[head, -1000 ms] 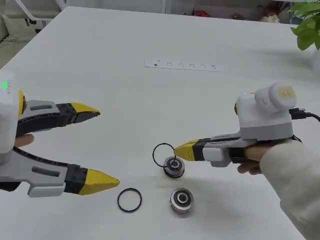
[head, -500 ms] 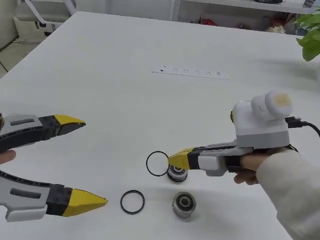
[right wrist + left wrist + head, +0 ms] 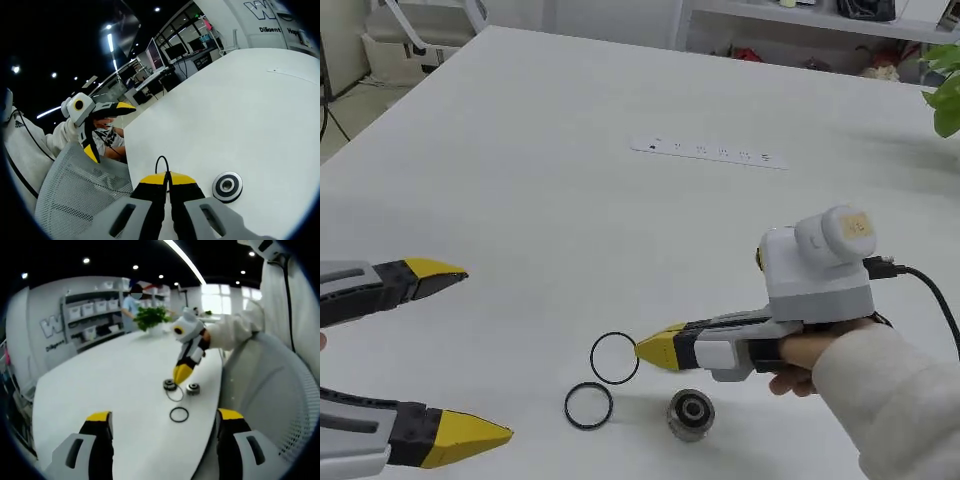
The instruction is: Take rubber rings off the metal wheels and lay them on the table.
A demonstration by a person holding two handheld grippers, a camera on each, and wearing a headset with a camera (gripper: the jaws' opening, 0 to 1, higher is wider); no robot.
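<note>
The left gripper (image 3: 460, 355) is nearest the person. Its grey and black jaws end in pointed yellow tips that stand wide apart, with nothing between them and nothing touching them.

Ahead of those tips, a thin black rubber ring (image 3: 566, 405) lies flat on the smooth white table (image 3: 570, 200), a plain round hoop. Just beside it, on the side of the right gripper (image 3: 650, 349), a small metal wheel (image 3: 691, 412) also lies flat. It is a shiny grey disc with a dark inner band, its bore facing up and its groove bare. Both sit slightly nearer the person than the right gripper's jaws.

A hand (image 3: 800, 355) in a white sleeve (image 3: 890, 390) holds the right gripper. Its jaws are pressed together and pinch a second rubber ring (image 3: 592, 358) by one edge. That ring sticks out straight beyond the tips as an open loop, broadside to the head view and narrow in the right gripper view. Whether it touches the table cannot be told. In the left gripper view a second metal wheel (image 3: 170, 385) sits by the right gripper's tip, close to the pinched ring.

Well beyond both grippers, a flat white power strip (image 3: 708, 153) lies with its long side across the table. A leafy green plant (image 3: 948, 95) stands at the far edge.
</note>
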